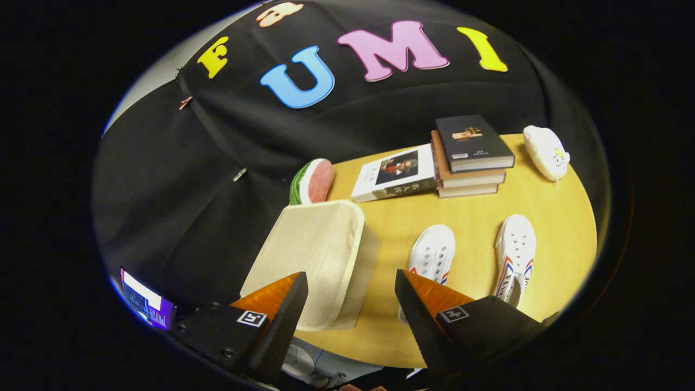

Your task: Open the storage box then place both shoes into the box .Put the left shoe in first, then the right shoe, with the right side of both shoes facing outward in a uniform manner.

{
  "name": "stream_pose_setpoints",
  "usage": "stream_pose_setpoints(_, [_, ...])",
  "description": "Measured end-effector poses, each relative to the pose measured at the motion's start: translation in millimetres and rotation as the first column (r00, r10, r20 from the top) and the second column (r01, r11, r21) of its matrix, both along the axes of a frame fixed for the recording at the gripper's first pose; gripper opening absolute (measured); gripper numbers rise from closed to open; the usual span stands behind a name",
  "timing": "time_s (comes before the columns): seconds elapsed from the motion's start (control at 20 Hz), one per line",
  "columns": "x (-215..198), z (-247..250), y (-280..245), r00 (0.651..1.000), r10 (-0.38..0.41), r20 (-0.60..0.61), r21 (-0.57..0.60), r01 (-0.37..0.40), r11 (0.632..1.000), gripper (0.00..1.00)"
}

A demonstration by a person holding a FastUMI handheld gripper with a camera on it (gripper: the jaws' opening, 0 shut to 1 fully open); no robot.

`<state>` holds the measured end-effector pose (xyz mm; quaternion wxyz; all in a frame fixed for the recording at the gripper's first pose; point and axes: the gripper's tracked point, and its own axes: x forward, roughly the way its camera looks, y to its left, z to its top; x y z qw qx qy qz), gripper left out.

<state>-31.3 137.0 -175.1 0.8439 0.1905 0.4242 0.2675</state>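
Hand-held gripper [352,290] agape above storage box [312,255]

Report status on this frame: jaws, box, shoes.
Gripper jaws open, holding nothing, above the table. Storage box lid on, just ahead of them. Two white shoes beside the box, untouched. Books, watermelon toy farther back, clear of the box.

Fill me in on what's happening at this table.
A person holds a gripper above a wooden table, its fingers spread open and holding nothing. Just ahead of them sits a beige storage box with its lid still on. Two white shoes lie beside it: one shoe next to the box, the other shoe further out. Beyond are stacked books, a single book, a watermelon-slice toy and a white plush. Nothing is packed yet.
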Motion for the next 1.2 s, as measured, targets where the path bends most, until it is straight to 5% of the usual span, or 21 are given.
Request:
stream_pose_setpoints(0.3, [-27.9, -40.5, 28.4, 0.964, 0.181, -0.195, 0.124, -0.158, 0.98, 0.98])
stream_pose_setpoints(0.65, [-15.7, -66.5, 44.2, 0.908, 0.183, -0.377, 0.267, -0.083, 0.96, 0.96])
stream_pose_setpoints(0.85, [-18.9, -69.4, 63.3, 0.853, 0.205, -0.479, 0.339, -0.035, 0.94, 0.86])
stream_pose_setpoints(1.0, [-22.2, -61.7, 75.0, 0.819, 0.226, -0.528, 0.383, -0.009, 0.924, 0.69])
stream_pose_setpoints(1.1, [-20.8, -61.3, 76.8, 0.806, 0.222, -0.548, 0.389, 0.01, 0.921, 0.42])
stream_pose_setpoints(1.2, [-20.8, -58.4, 76.4, 0.808, 0.218, -0.548, 0.389, 0.015, 0.921, 0.32])
